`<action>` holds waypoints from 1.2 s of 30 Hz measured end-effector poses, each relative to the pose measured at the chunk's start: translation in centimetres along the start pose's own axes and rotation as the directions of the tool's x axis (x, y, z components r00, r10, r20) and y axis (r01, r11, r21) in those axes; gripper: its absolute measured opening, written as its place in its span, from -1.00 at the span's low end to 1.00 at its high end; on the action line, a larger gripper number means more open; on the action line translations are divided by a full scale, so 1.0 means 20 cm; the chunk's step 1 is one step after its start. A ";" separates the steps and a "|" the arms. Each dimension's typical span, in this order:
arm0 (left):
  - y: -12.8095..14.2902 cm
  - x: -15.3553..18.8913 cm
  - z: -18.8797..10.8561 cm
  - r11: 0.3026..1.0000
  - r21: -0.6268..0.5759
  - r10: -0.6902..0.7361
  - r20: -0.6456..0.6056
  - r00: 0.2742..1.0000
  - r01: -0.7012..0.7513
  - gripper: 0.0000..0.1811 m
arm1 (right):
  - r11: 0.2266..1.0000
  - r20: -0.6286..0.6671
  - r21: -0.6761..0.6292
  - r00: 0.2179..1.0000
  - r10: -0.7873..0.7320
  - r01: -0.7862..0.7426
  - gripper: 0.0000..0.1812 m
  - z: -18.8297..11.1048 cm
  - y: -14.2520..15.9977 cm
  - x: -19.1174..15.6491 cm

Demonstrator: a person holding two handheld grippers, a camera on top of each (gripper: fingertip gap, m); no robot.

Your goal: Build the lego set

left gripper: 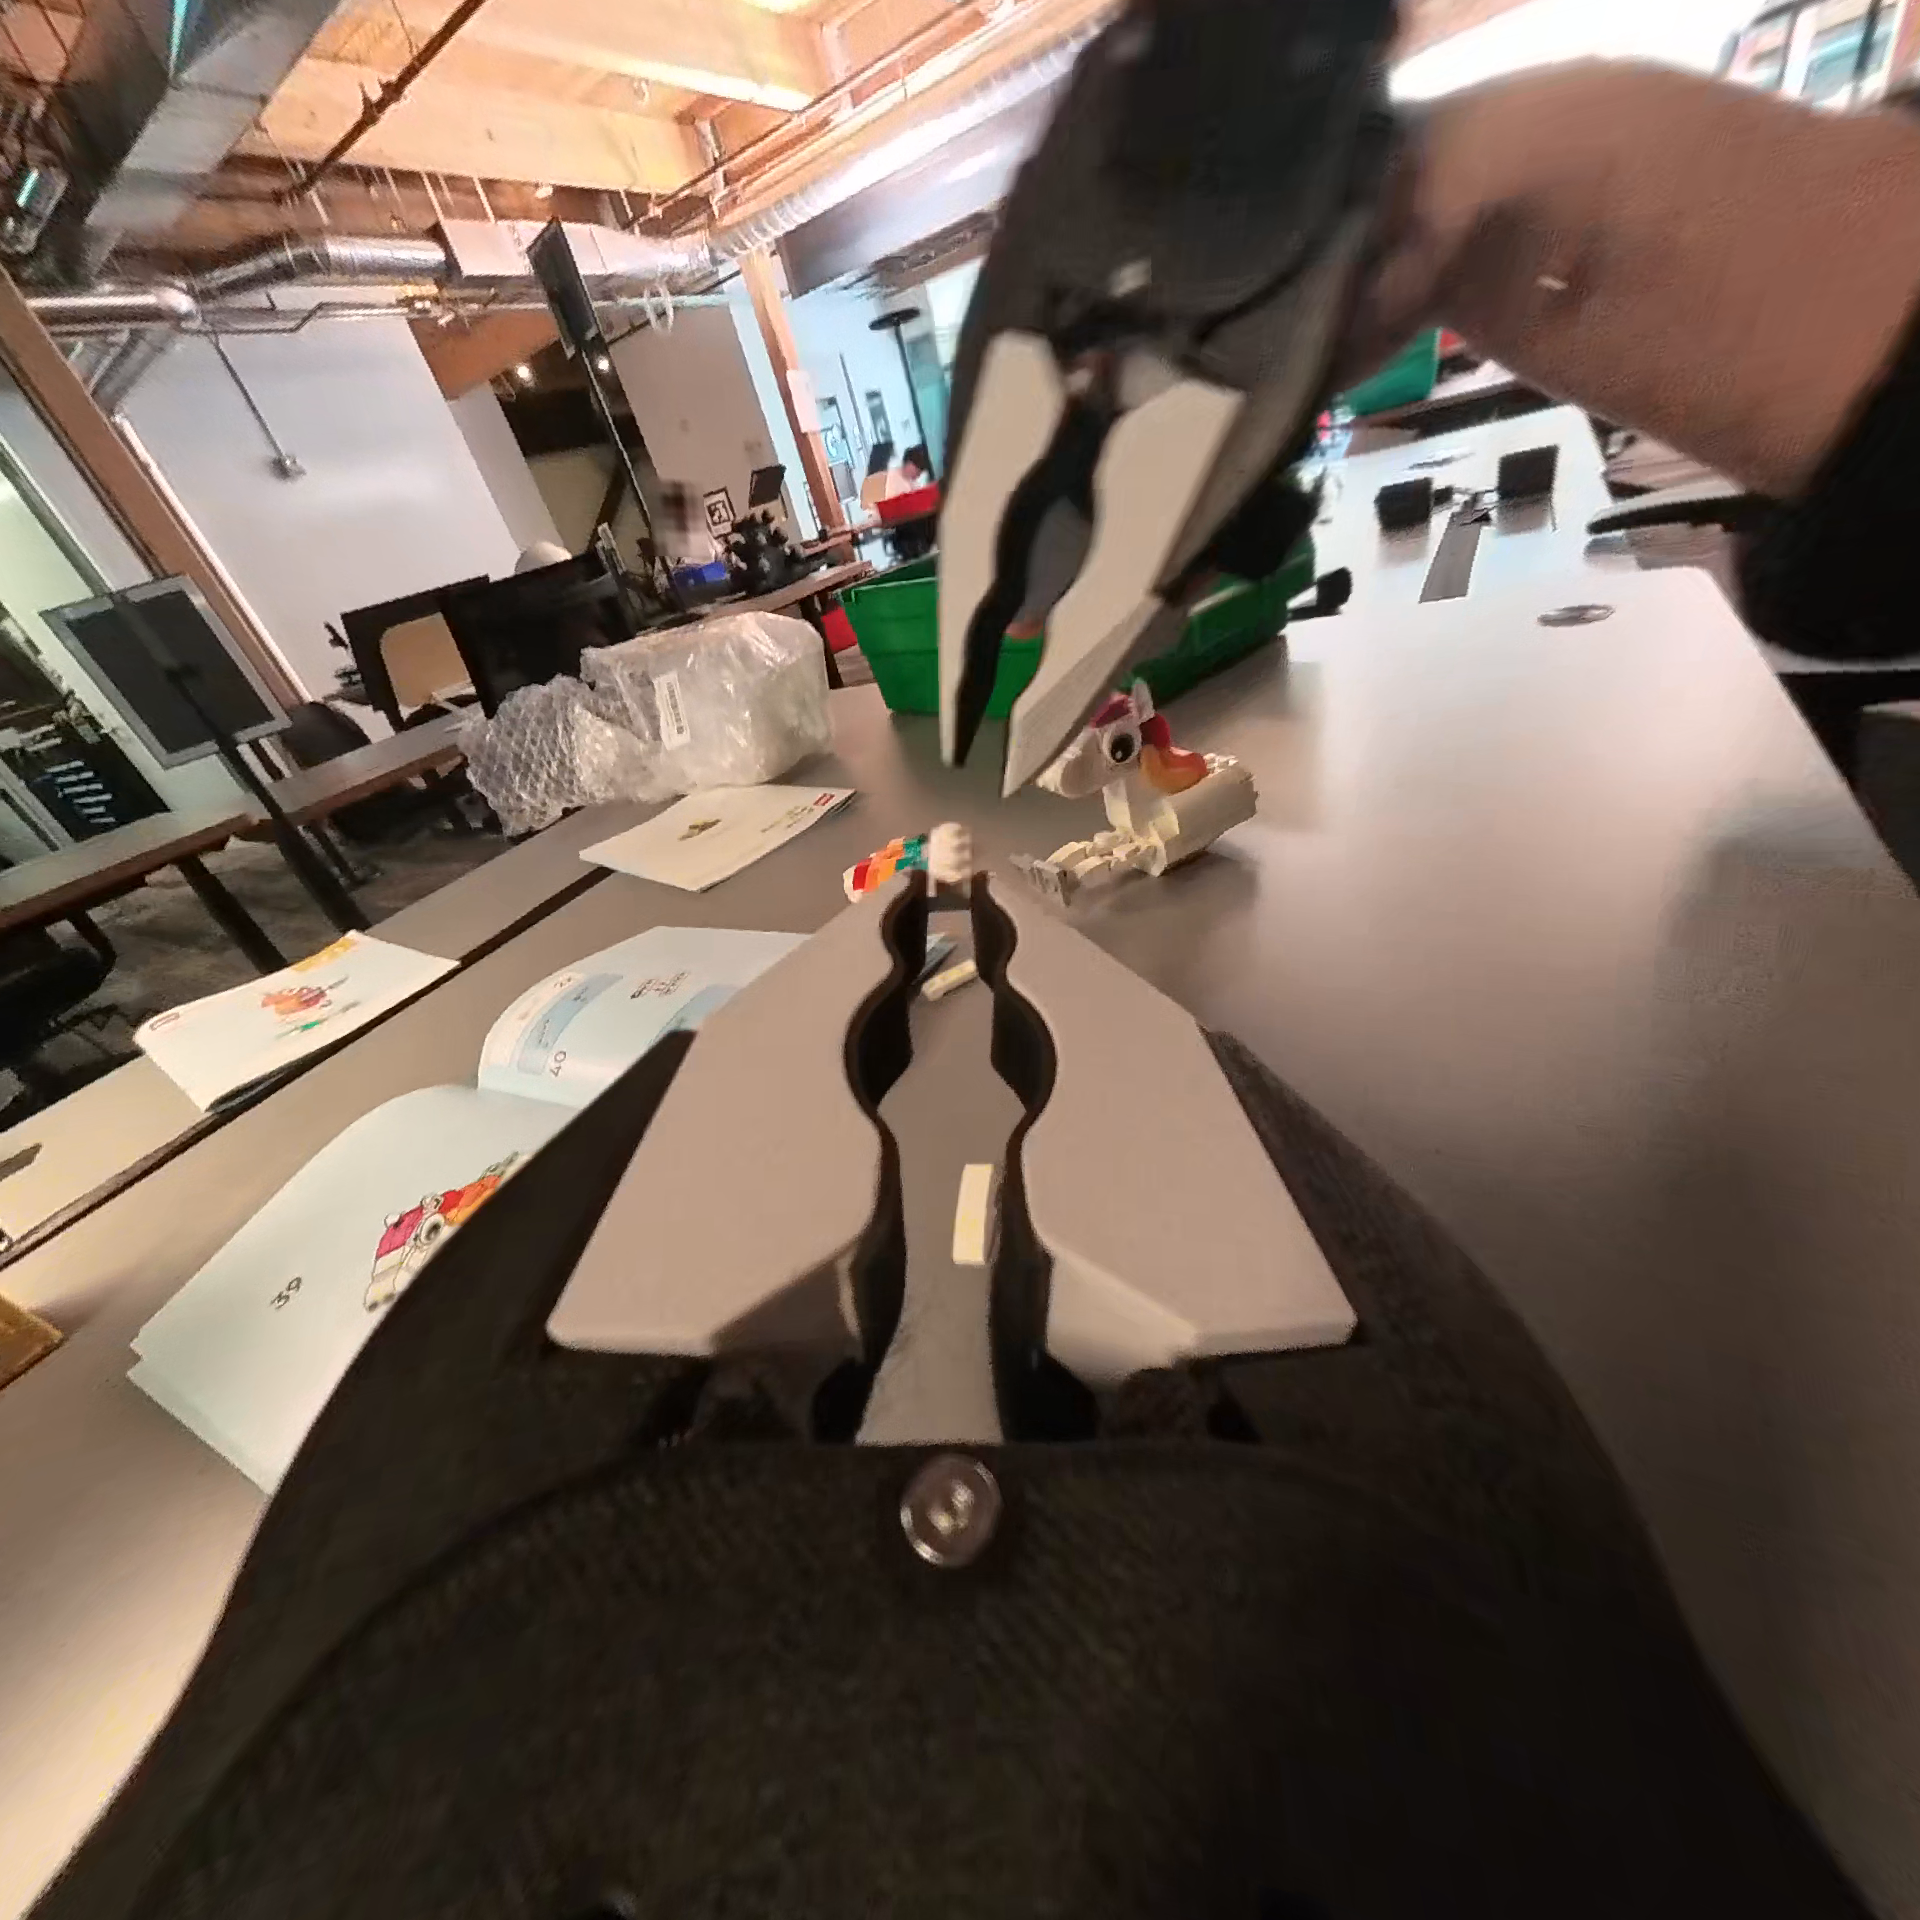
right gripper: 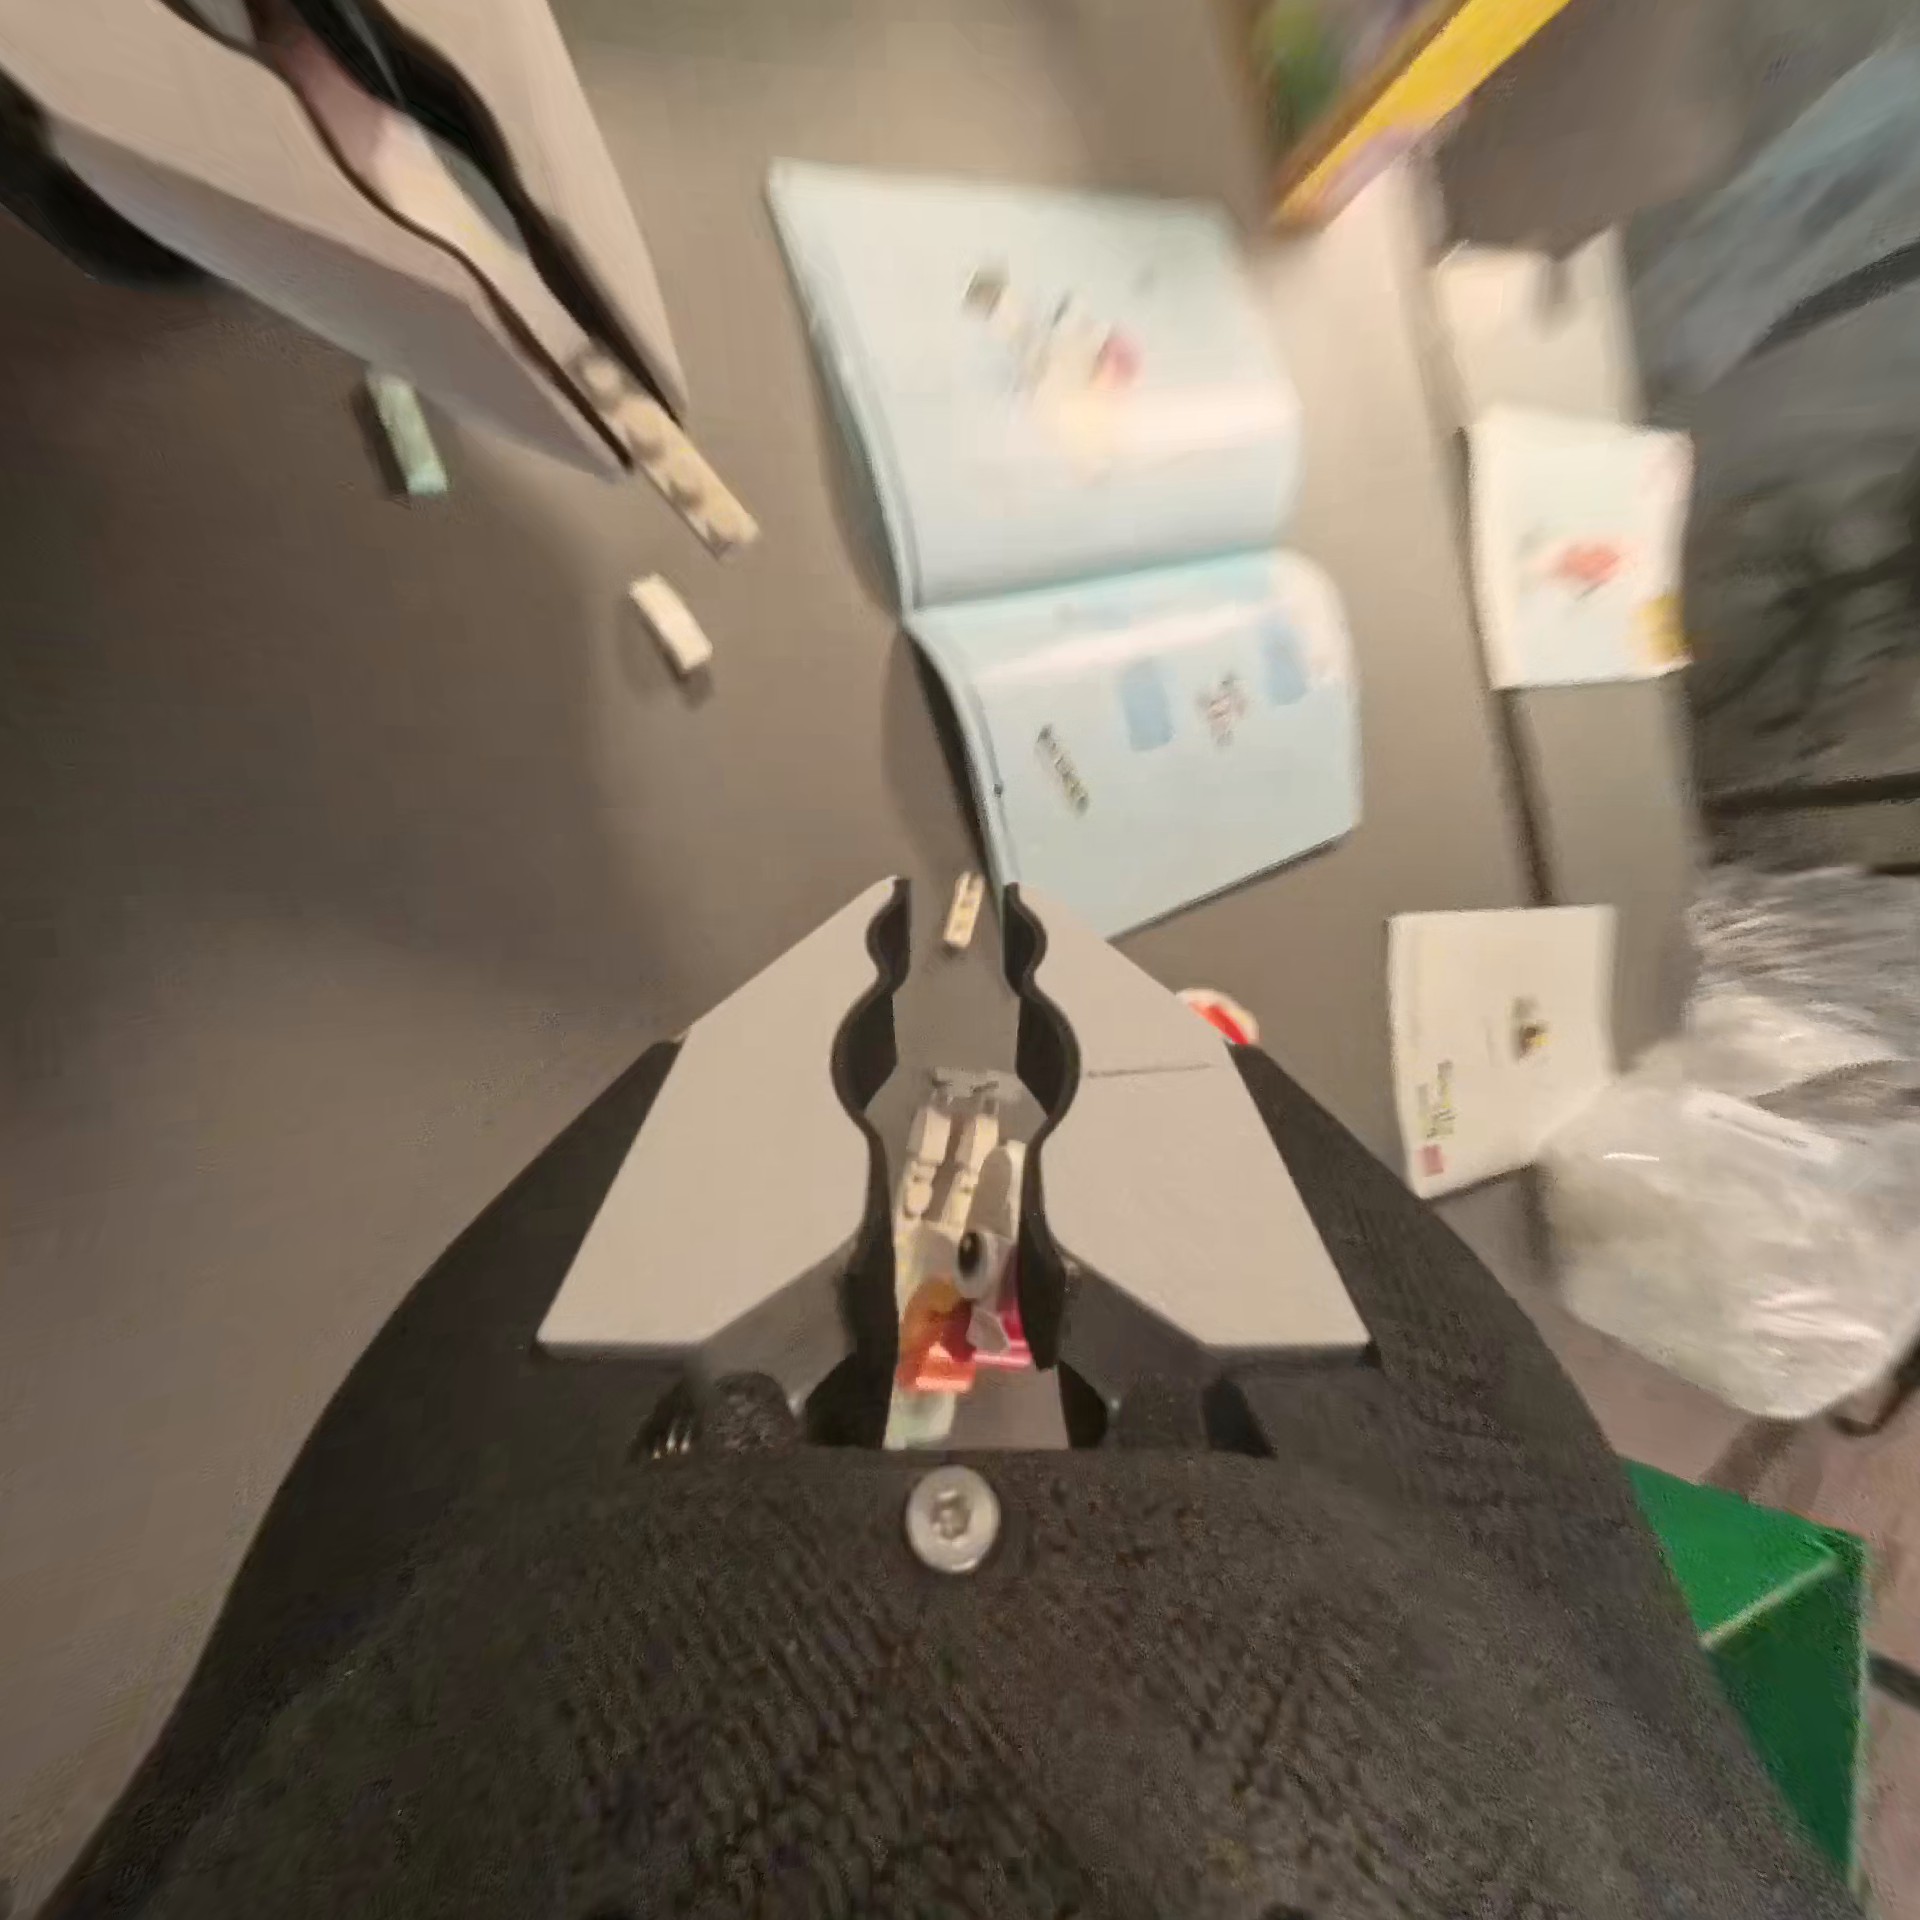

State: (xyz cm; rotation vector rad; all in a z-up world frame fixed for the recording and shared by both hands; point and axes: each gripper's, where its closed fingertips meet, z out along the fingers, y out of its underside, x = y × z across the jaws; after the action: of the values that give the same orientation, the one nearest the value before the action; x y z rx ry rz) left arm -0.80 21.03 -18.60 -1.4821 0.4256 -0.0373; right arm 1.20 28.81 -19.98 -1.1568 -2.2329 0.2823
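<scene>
My left gripper [left gripper: 940, 899] is shut on a long white studded plate [left gripper: 948, 860] that sticks out past its tips. It also shows in the right wrist view [right gripper: 634, 431], with the plate [right gripper: 691, 494]. My right gripper [left gripper: 987, 771] points down over the table, jaws a little apart and empty. A white Lego creature [left gripper: 1143, 805] with a big eye and an orange and pink head lies just behind its tips. In the right wrist view the creature [right gripper: 956, 1195] shows through the gap of my right gripper [right gripper: 954, 896]. A small multicoloured assembly [left gripper: 881, 868] lies beside the left tips.
Loose white pieces [left gripper: 948, 982] [right gripper: 670, 618] lie on the grey table [left gripper: 1455, 935]. An open instruction booklet [left gripper: 582, 1029] [right gripper: 1091, 520] and other booklets [left gripper: 717, 831] lie left. A green bin [left gripper: 904, 634] and a bubble-wrap bundle [left gripper: 675, 717] stand farther back. Left tips to right tips: about 9 centimetres.
</scene>
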 end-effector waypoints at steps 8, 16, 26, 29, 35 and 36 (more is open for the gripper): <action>-0.01 -0.04 -0.05 0.997 0.019 -0.077 0.004 0.997 0.077 -0.92 | 0.804 0.263 -0.594 0.935 0.237 -0.037 -0.82 0.31 0.22 0.04; 0.00 -0.05 -0.04 0.994 0.003 -0.111 -0.010 0.994 0.111 -0.92 | 0.707 0.247 -0.694 0.877 0.413 -0.137 -0.79 0.40 0.30 0.02; 0.02 -0.03 -0.04 0.993 -0.025 -0.113 -0.030 0.993 0.112 -0.92 | 0.727 0.247 -0.664 0.865 0.436 -0.176 -0.88 0.46 0.26 0.04; 0.02 -0.03 -0.04 0.991 -0.034 -0.134 -0.040 0.990 0.133 -0.92 | 0.773 0.257 -0.599 0.864 0.433 -0.210 -0.94 0.45 0.21 0.03; -0.12 -0.08 -0.10 0.941 0.081 -0.318 -0.113 0.941 0.327 -0.92 | 0.828 0.350 0.317 0.869 0.350 -0.462 -0.94 0.08 -0.47 0.10; -0.15 -0.08 -0.11 0.925 0.107 -0.350 -0.138 0.927 0.365 -0.92 | 0.739 0.376 0.473 0.869 0.323 -0.479 -0.94 -0.02 -0.56 0.08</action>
State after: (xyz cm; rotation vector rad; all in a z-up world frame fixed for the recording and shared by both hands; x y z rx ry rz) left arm -2.25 19.05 -15.31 -1.4145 0.2354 -0.4380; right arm -6.73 23.46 -14.01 -1.3068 -1.8680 1.2571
